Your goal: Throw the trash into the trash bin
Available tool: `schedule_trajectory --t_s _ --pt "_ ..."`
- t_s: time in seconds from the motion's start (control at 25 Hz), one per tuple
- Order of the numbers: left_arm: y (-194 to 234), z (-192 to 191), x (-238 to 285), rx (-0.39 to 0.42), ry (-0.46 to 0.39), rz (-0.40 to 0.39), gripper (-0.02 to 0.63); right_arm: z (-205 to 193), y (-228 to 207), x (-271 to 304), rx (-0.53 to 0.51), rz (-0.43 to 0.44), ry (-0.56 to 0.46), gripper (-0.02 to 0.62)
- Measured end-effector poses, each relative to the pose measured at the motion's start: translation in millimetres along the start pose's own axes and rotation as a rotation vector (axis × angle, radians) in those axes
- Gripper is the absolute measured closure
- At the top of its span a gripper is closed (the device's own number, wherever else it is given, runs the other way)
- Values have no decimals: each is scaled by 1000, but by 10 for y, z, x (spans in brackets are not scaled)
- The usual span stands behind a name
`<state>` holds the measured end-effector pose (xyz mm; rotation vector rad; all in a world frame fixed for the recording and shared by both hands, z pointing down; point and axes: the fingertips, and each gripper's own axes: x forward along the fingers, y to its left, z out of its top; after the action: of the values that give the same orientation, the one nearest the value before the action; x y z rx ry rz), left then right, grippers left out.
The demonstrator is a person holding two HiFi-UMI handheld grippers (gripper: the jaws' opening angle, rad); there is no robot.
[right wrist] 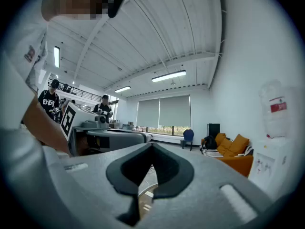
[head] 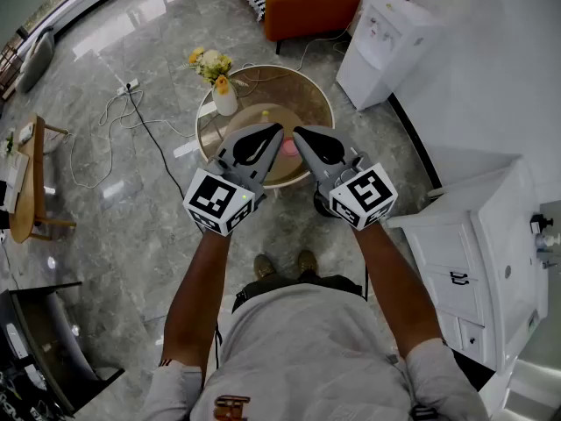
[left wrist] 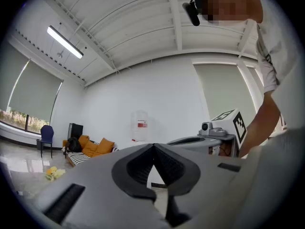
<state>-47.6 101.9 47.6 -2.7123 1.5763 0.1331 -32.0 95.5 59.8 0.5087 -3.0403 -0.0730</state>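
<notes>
Left gripper (head: pixel 275 130) and right gripper (head: pixel 298 132), both pressed together empty, hang over a table (head: pixel 296 93) bearing a vase (head: pixel 224 102) of flowers (head: pixel 210 62).

- In the head view, the round surface (head: pixel 311 95) is partly covered by the left hand-held gripper (head: pixel 273 132) and the right hand-held gripper (head: pixel 300 133).
- A pink thing (head: pixel 288 150) is glimpsed between them; what it is cannot be told.
- A dark round thing (head: pixel 323 205) is mostly hidden under the right hand-held gripper and cannot be identified.
- The orange sofa (head: pixel 311 11) and the water dispenser (head: pixel 381 38) are cut off by the top edge.
- The white cabinet (head: pixel 491 261) is cut off by the right edge.
- In the left gripper view, the print on the red label (left wrist: pixel 141 124) is too small to be read.
</notes>
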Motion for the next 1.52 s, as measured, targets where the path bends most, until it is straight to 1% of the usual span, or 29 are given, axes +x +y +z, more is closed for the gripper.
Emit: schedule_trajectory --t_s 0.24,0.48,0.8,0.96,1.2,1.36,1.52 --pt "54 -29 -8 -5 -8 0 607 -51 1 59 1 -5 5 595" --pt "104 -65 -63 -9 -18 -8 607 -92 98 135 0 2 5 595" --pt "277 -219 -206 -12 -34 6 607 -254 154 199 -2 -30 32 595" --pt "335 -375 -225 5 -23 -3 606 -399 159 231 -12 -34 55 594" --pt "428 -672 -157 1 -5 10 607 -636 62 300 -42 -38 89 594" --pt "504 -843 -68 -8 14 44 607 -850 -47 345 -53 -30 119 594" --pt "588 -1144 63 -8 56 83 606 -1143 -200 374 -43 -15 148 594"
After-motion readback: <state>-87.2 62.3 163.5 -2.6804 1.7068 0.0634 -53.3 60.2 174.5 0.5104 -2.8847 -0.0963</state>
